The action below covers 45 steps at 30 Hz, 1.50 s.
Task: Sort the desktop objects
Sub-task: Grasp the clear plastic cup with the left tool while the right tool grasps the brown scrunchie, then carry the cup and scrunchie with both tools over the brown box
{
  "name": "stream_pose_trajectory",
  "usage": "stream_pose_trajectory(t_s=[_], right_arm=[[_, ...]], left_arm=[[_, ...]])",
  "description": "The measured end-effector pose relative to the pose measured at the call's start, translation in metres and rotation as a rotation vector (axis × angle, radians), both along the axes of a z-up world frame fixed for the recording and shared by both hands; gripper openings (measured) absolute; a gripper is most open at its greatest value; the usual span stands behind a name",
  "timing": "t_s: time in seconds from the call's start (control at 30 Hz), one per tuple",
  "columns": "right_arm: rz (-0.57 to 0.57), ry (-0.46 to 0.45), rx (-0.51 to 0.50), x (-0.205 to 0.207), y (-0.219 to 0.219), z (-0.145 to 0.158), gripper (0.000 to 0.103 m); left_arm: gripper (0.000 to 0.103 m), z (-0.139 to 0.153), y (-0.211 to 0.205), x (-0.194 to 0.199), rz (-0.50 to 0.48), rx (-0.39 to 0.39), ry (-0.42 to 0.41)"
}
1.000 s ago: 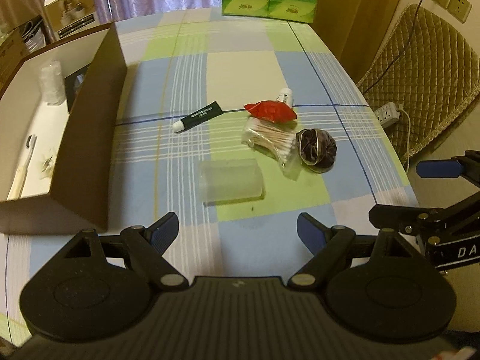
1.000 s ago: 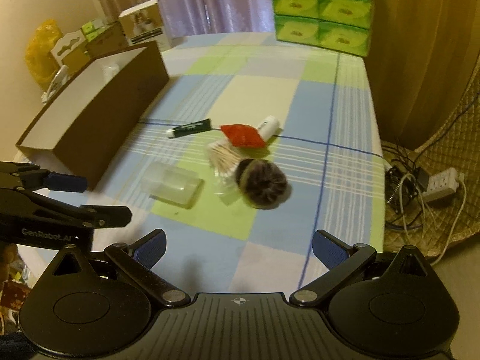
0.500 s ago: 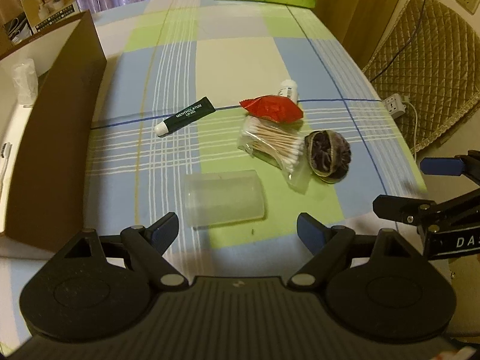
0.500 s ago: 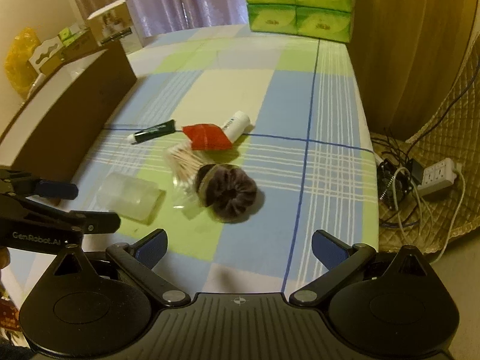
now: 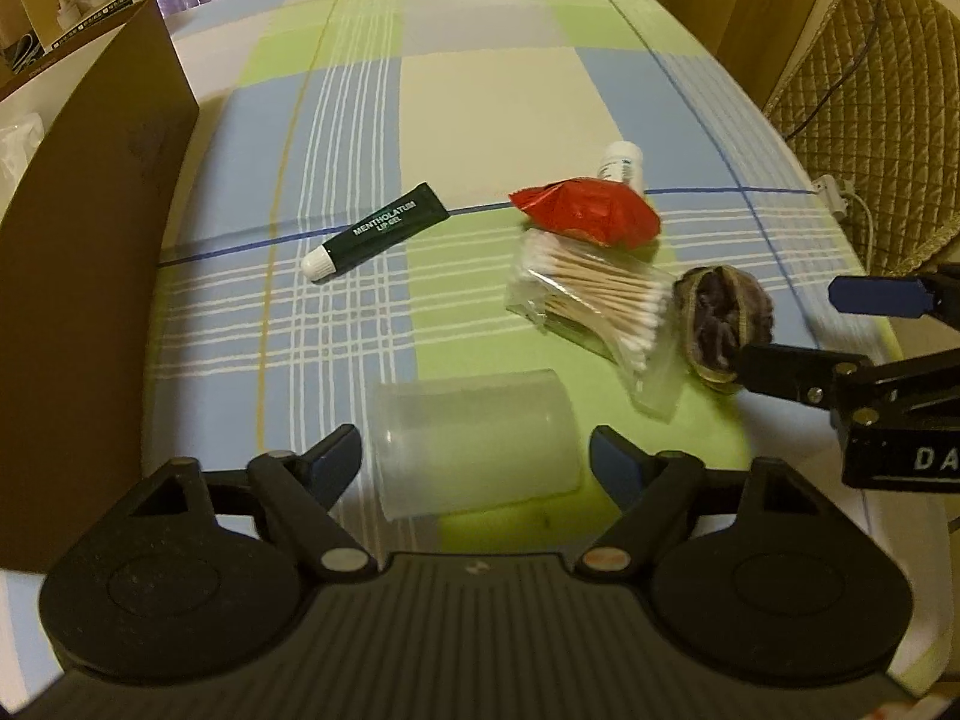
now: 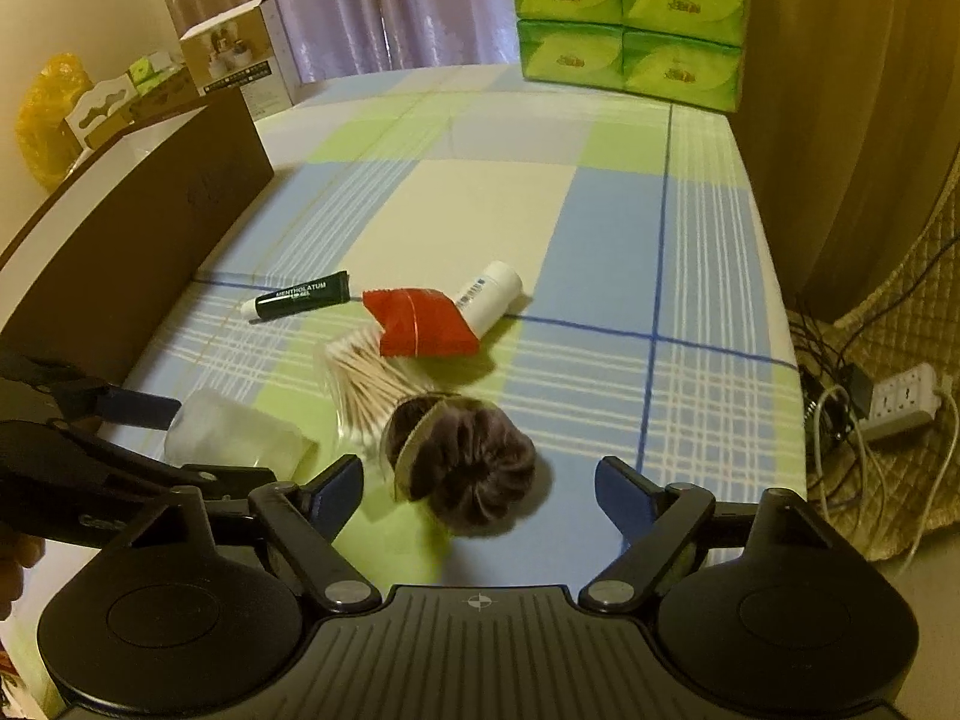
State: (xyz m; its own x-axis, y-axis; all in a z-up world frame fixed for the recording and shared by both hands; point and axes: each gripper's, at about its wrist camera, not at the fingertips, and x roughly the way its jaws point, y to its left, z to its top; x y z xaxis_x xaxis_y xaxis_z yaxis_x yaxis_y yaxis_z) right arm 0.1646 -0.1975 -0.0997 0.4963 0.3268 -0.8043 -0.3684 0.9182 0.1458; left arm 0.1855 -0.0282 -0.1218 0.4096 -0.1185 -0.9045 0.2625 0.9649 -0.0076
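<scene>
Green tissue packs (image 6: 624, 30) stacked at far end of checked tablecloth (image 6: 600, 228). Purple curtains (image 6: 336, 6) behind. Power strip (image 6: 900, 402) with tangled cables on floor, beside quilted chair (image 5: 870, 120). Yellow bag (image 6: 45, 114) far left.

Home, likely a bedroom or living room. Evidence: table under a checked blue/green/cream tablecloth (image 6: 600, 228); lilac curtains (image 6: 384, 0) at 12 o'clock; stacked green tissue packs (image 6: 624, 18) at 1 o'clock against a wooden panel; quilted chair cushion (image 5: 864, 120) at 2 o'clock; power strip (image 6: 900, 399) with tangled cables on the floor at 3 o'clock; retail carton (image 6: 240, 54) and yellow bag (image 6: 48, 114) at 10 o'clock. Toiletries on the table: Mentholatum lip gel tube (image 5: 375, 233), bag of cotton swabs (image 5: 591, 300), hair scrunchie (image 6: 468, 465). Warm domestic lighting.
</scene>
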Motion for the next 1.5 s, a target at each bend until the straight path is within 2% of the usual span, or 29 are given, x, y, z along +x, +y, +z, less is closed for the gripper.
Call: stream_pose_trajectory(t_s=[0.1, 0.33, 0.43, 0.5, 0.6, 0.7, 0.8, 1.17, 1.5], right_arm=[[0.001, 0.002, -0.002, 0.004, 0.003, -0.003, 0.081], [0.0, 0.009, -0.003, 0.011, 0.007, -0.01, 0.075], [0.003, 0.018, 0.001, 0.014, 0.009, -0.015, 0.068], [0.006, 0.025, -0.005, 0.017, 0.011, -0.019, 0.062], [0.01, 0.04, 0.0, 0.017, 0.012, -0.025, 0.039], [0.02, 0.03, -0.007, 0.014, 0.011, -0.024, 0.028], [0.009, 0.031, -0.006, 0.009, 0.007, -0.02, 0.024], [-0.007, 0.042, 0.02, -0.02, -0.006, 0.008, 0.023], [0.078, 0.059, 0.043, -0.046, 0.023, 0.032, 0.023]], left_arm=[[0.069, -0.006, 0.005, 0.004, 0.011, -0.01, 0.011], [0.068, -0.007, 0.023, 0.005, 0.032, -0.003, -0.003], [0.068, -0.007, 0.033, 0.003, 0.046, 0.003, -0.004], [0.068, -0.007, 0.039, 0.001, 0.052, 0.003, -0.003], [0.068, -0.007, 0.045, -0.002, 0.06, 0.002, -0.002], [0.068, -0.007, 0.046, -0.005, 0.06, 0.0, -0.003], [0.068, -0.006, 0.046, -0.008, 0.057, -0.002, -0.005], [0.068, 0.01, 0.045, -0.029, 0.025, -0.025, -0.029], [0.068, 0.049, 0.048, -0.058, -0.004, -0.072, -0.083]])
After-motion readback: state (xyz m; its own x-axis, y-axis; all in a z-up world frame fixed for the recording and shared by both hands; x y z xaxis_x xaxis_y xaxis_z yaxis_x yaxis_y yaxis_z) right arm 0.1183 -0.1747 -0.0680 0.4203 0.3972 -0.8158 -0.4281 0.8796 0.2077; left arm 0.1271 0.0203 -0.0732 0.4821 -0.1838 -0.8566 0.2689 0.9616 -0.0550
